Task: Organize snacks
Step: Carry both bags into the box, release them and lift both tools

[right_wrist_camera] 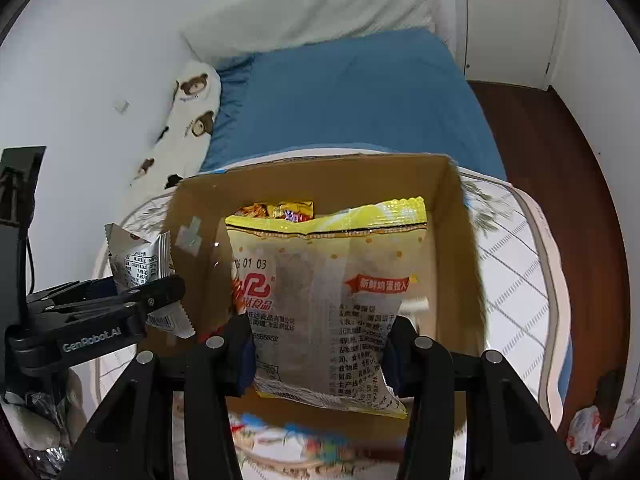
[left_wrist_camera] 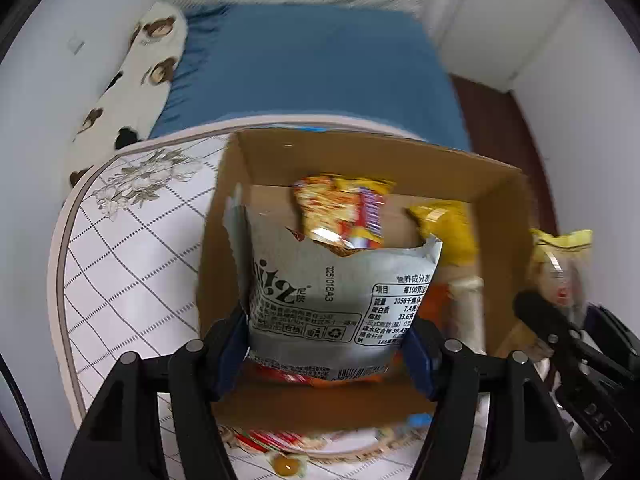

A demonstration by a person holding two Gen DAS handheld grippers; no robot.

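My left gripper (left_wrist_camera: 326, 344) is shut on a grey snack packet (left_wrist_camera: 332, 292) and holds it upright over the open cardboard box (left_wrist_camera: 360, 156). My right gripper (right_wrist_camera: 320, 344) is shut on a yellow and clear snack packet (right_wrist_camera: 324, 292) and holds it over the same box (right_wrist_camera: 320, 176). Inside the box lie an orange-yellow packet (left_wrist_camera: 344, 208) and a yellow packet (left_wrist_camera: 444, 220). The right gripper with its packet also shows in the left wrist view (left_wrist_camera: 560, 312). The left gripper with the grey packet also shows in the right wrist view (right_wrist_camera: 136, 280).
The box stands on a round table with a white checked flower-print cloth (left_wrist_camera: 132, 248). Behind it is a bed with a blue sheet (left_wrist_camera: 312, 64) and a bear-print pillow (left_wrist_camera: 132, 80). Dark wood floor (right_wrist_camera: 560, 168) lies to the right. More packets lie on the table's near edge (left_wrist_camera: 280, 440).
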